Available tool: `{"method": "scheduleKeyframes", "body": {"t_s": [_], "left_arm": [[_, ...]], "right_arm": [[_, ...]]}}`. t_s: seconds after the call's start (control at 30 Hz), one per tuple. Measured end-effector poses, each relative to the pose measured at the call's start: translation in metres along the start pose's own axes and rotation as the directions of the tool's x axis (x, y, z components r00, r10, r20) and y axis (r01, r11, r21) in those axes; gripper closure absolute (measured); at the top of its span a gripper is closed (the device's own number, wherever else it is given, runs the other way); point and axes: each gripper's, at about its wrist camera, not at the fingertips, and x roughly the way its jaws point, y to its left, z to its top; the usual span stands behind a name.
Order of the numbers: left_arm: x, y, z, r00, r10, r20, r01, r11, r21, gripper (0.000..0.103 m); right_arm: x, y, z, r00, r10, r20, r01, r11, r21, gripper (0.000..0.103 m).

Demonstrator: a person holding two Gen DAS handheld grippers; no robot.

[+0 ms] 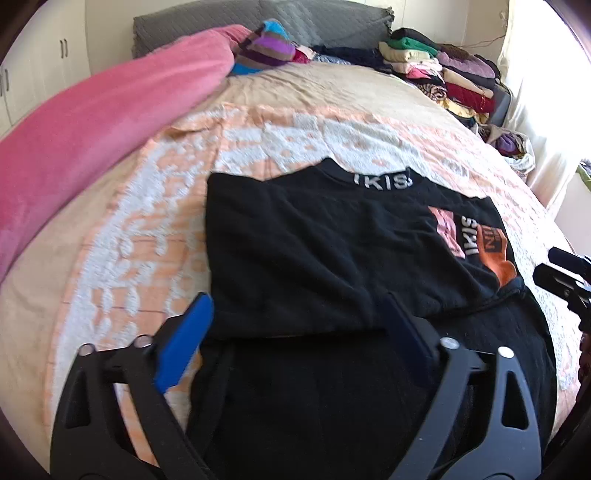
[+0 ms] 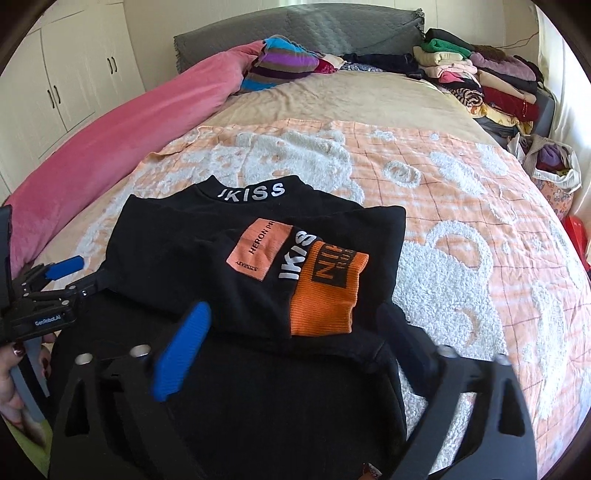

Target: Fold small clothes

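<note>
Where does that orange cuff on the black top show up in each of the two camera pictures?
Left wrist view: orange cuff sits far right, at the garment's right edge.
Right wrist view: orange cuff lies near the centre, just beyond the open fingers.
Shared landmark: the white-lettered collar.

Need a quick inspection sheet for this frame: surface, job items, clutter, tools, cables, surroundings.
Surface: bed with orange-and-white blanket, wrinkled.
Job's things: black IKISS top lying flat, sleeves folded in, orange cuff on top.
Clutter: folded clothes stack far right; striped garment; pink duvet along left.
Grippers: left tool and right tool open above the top.
Cables: nothing seen.
Surroundings: grey headboard, white cupboards.
</note>
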Motion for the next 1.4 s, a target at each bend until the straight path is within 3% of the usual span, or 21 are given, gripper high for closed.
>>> {"method": "scheduleKeyframes", "body": {"t_s": [0.67, 1.4], "left_arm": [[-0.078, 0.015, 0.013, 0.992, 0.058, 0.108, -0.051, 0.997, -0.065, 0.01], [-0.131, -0.004, -0.009, 0.985, 0.086, 0.148, -0.088, 0.996, 0.01, 0.01]], "right_arm": [[-0.063, -0.002, 0.0, 0.995, 0.025, 0.095, -0.025, 1.0, 0.002, 0.005], [-0.124, -0.011, -0.043, 0.995, 0.046, 0.091, -0.046, 0.999, -0.01, 0.005]]}}
